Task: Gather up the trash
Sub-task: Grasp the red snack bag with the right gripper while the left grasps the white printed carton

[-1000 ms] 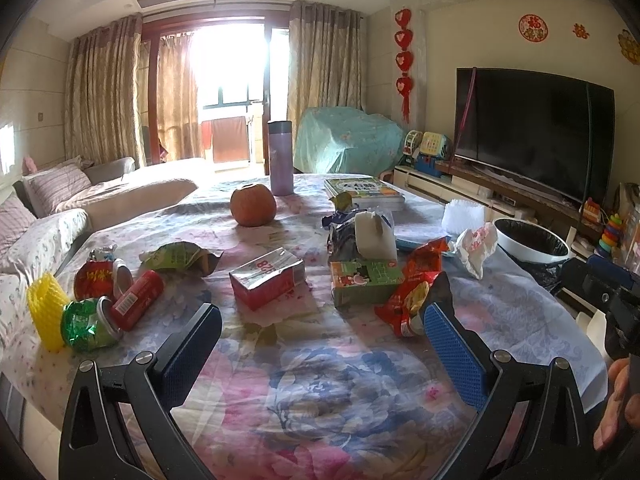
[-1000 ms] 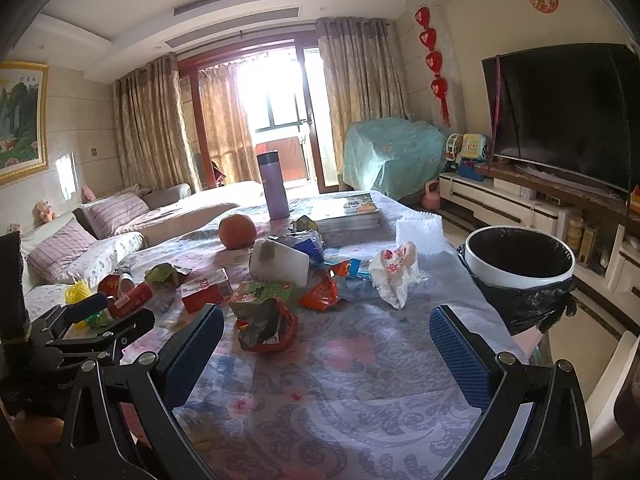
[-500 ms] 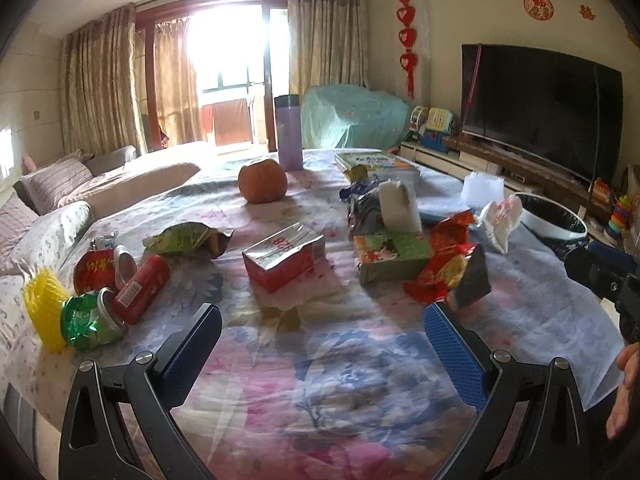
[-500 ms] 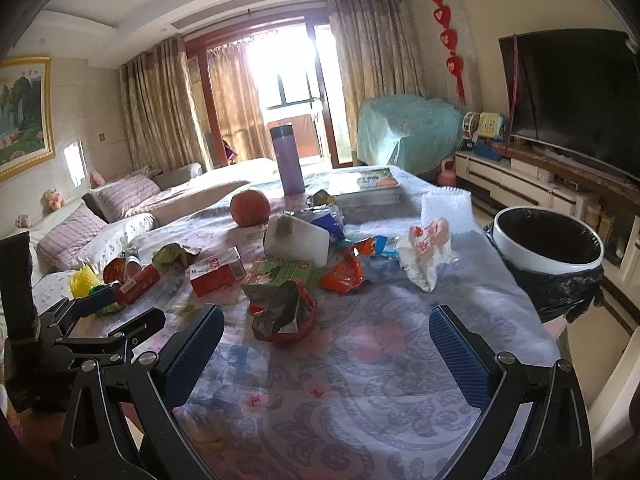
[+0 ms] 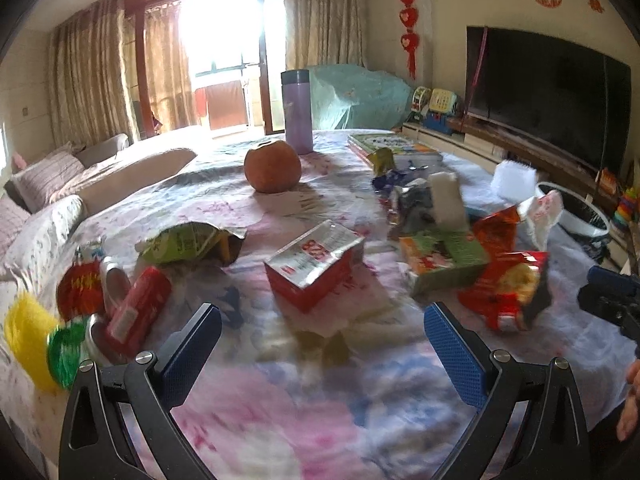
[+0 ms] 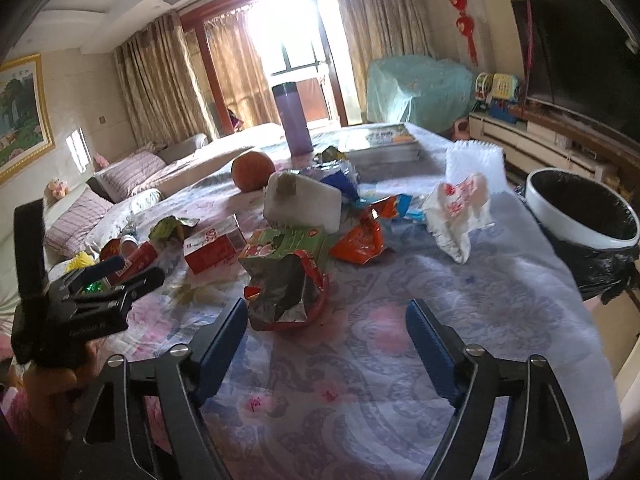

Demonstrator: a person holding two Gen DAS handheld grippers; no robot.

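Red-silver crumpled snack bag (image 6: 286, 292) | torn open | on floral tablecloth (image 6: 360, 380)

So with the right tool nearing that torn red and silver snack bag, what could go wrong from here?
The right tool is closing with nothing between its pads yet, so it may shut short of the crumpled red and silver snack bag. That bag gapes open and could spill crumbs on the floral tablecloth. The black-lined white bin sits off the table edge, so a loosely pinched bag might drop on the way.
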